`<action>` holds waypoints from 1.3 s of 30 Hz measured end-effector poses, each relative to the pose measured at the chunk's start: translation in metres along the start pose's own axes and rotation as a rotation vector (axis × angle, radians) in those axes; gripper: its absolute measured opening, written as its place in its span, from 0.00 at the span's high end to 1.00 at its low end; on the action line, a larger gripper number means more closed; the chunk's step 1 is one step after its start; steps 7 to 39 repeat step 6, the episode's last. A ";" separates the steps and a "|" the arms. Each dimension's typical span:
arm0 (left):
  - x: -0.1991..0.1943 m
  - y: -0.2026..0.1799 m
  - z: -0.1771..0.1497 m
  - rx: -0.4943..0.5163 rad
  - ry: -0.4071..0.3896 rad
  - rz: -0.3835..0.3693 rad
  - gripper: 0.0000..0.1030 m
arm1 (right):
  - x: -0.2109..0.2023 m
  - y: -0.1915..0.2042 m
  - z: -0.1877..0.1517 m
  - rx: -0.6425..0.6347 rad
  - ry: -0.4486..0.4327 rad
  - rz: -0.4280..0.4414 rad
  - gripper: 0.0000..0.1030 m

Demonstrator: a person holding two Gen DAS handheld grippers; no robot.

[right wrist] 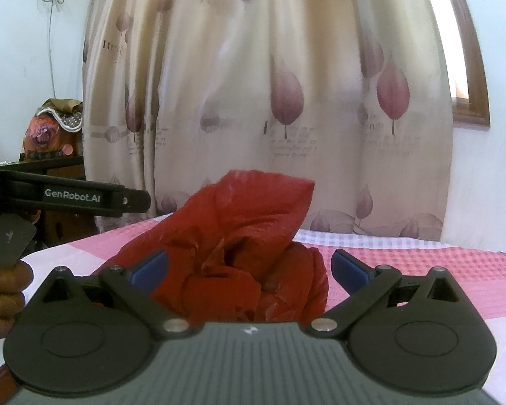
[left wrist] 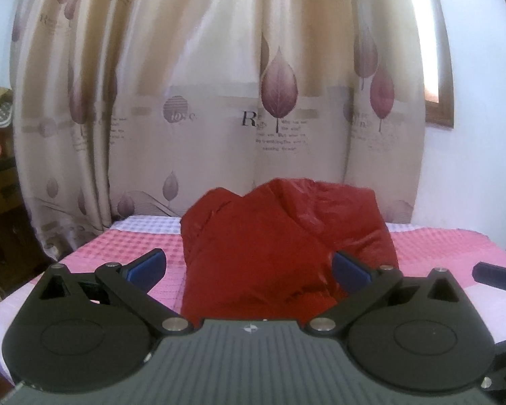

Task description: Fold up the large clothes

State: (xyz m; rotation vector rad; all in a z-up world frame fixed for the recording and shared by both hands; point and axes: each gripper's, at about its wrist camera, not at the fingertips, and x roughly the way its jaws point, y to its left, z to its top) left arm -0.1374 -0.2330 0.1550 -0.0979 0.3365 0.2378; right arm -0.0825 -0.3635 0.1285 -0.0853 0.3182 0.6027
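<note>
Nearest, left gripper [left wrist: 249,268]: jaws spread wide, blue pads [left wrist: 148,266] bare, grasping nothing; its lower body cut off by the frame edge. Right gripper [right wrist: 249,268]: likewise released, pads apart, nothing between them. In the right wrist view the left tool appears side-on at the left margin, its front hidden; a hand [right wrist: 1,290] on its handle is only partly in frame.

Next, red garment [left wrist: 270,246]: a crumpled, shiny heap lying on the pink checked bedspread [left wrist: 124,243], just ahead of both grippers, its near edge hidden behind the gripper bodies. Sleeves and collar cannot be told apart in the folds.

Beyond, cream curtain [left wrist: 219,101] with mauve leaf print, lettering blurred; wooden window frame [left wrist: 442,108] largely covered; cluttered items [right wrist: 54,131] at far left, indistinct.
</note>
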 end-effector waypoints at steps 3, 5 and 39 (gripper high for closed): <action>0.002 -0.001 -0.002 0.003 0.003 -0.004 0.00 | 0.000 0.001 -0.001 -0.006 0.001 0.004 0.00; 0.002 -0.002 -0.004 0.004 0.007 0.000 0.00 | -0.001 0.002 0.000 -0.012 -0.004 0.003 0.00; 0.003 -0.002 -0.004 0.000 0.016 -0.002 0.00 | -0.002 0.002 0.000 -0.018 -0.010 -0.004 0.00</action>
